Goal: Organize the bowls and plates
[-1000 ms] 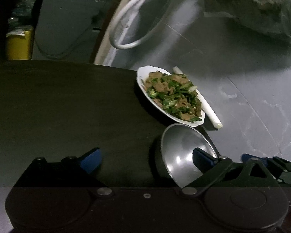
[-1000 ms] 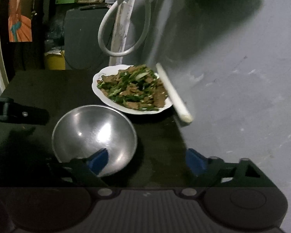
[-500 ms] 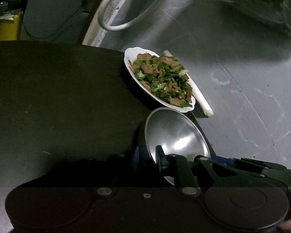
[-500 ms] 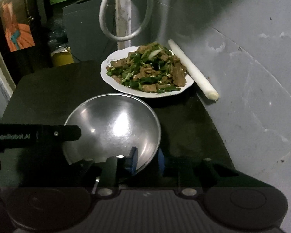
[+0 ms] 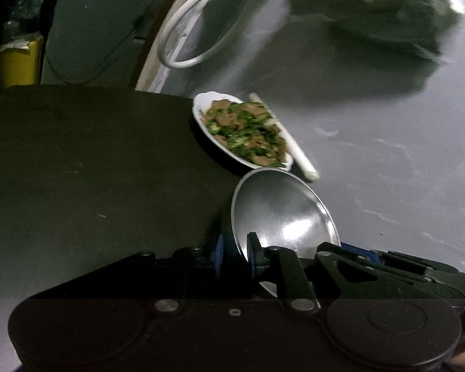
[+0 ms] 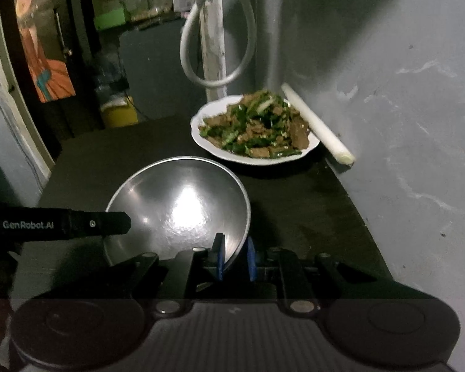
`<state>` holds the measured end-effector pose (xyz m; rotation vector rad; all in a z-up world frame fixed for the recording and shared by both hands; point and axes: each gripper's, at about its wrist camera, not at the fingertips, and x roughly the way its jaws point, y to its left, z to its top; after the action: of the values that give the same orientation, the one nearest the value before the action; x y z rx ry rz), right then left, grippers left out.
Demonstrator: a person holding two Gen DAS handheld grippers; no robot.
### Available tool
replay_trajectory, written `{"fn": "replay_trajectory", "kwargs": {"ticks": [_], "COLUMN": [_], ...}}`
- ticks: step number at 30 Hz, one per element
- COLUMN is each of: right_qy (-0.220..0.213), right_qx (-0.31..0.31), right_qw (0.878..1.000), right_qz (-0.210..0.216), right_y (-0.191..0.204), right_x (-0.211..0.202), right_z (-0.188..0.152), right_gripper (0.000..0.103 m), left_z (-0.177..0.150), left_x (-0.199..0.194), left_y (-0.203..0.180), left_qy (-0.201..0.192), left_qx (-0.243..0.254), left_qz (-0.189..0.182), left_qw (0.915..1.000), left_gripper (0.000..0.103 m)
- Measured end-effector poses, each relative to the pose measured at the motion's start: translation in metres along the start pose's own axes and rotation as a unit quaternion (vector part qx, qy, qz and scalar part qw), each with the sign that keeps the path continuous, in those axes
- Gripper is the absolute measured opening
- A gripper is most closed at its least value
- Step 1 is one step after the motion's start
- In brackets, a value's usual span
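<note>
On the far left, a yellow bin point(image 6: 120, 114) is seen on the floor past the dark table point(image 5: 93, 167). That part of the table is bare.

Next, the left gripper point(image 5: 235, 255) is seen. Its blue pads point(image 5: 253, 255) are pinched on the near left edge of the metal bowl point(image 5: 282, 214), one pad inside and one outside. So the left gripper is closed on the bowl's rim.

The metal bowl sits in the middle, near the front of the table. It is shiny and nothing is seen in it. In the left camera it looks tipped up, but it cannot be told if it is lifted off the table.

The right gripper point(image 6: 234, 255) is pinched on the bowl's near right edge in the same way, with the thin rim caught between its two blue pads point(image 6: 218, 255). The bowl is held from both sides.

To do this step well, both grips should be kept tight, because a thin shiny rim can slip. The bowl should be lifted level, with both grippers moved together at the same speed. If one is pulled faster, the bowl may be twisted out.

Further right and back, a white plate point(image 6: 254, 159) full of meat and green vegetables is seen, close to the bowl. It should not be bumped, or food may be spilled.

At the far right, a white leek stalk point(image 6: 317, 124) is leaned against the plate's edge and the grey wall point(image 6: 403, 108).
</note>
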<state>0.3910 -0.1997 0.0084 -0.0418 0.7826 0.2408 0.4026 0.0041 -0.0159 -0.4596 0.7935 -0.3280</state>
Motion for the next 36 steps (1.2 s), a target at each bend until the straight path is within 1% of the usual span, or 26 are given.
{"fn": "replay_trajectory", "kwargs": {"ticks": [4,8,12,17,23,28,32,36], "right_qy": [-0.021,-0.022,-0.014,0.002,0.035,0.055,0.065,0.069], "right_qx": [0.011,0.031,0.057,0.088,0.130,0.160,0.168,0.168], "right_qw": [1.000,0.999,0.998,0.996,0.991,0.985,0.983,0.983], "right_qz": [0.009,0.012,0.009,-0.009,-0.018,-0.020,-0.026,-0.027], "right_y": [-0.005,-0.018,-0.037,-0.058,-0.074,-0.080,-0.082,-0.082], "right_x": [-0.035,-0.067,-0.093,-0.122,-0.143,-0.154,-0.160,-0.158], "right_z": [-0.012,-0.032,-0.060,-0.103,-0.148,-0.173,-0.186,-0.191], "right_gripper": [0.017,0.017,0.017,0.017,0.018,0.018,0.018,0.018], "left_z": [-0.019,-0.042,-0.067,-0.096,-0.124,-0.141,-0.151,-0.151], "left_x": [-0.022,-0.036,-0.039,-0.034,-0.027,-0.023,-0.017,-0.015], "left_y": [-0.022,-0.048,-0.075,-0.094,-0.106,-0.113,-0.114,-0.113], "left_qy": [0.004,0.015,0.040,0.090,0.142,0.179,0.198,0.198], "left_qx": [-0.002,0.001,0.027,0.046,0.068,0.087,0.100,0.102], "left_qz": [-0.008,-0.019,-0.032,-0.058,-0.061,-0.058,-0.044,-0.036], "left_qw": [1.0000,0.9997,0.9983,0.9932,0.9856,0.9783,0.9741,0.9741], "left_gripper": [0.017,0.017,0.017,0.018,0.018,0.018,0.017,0.018]}}
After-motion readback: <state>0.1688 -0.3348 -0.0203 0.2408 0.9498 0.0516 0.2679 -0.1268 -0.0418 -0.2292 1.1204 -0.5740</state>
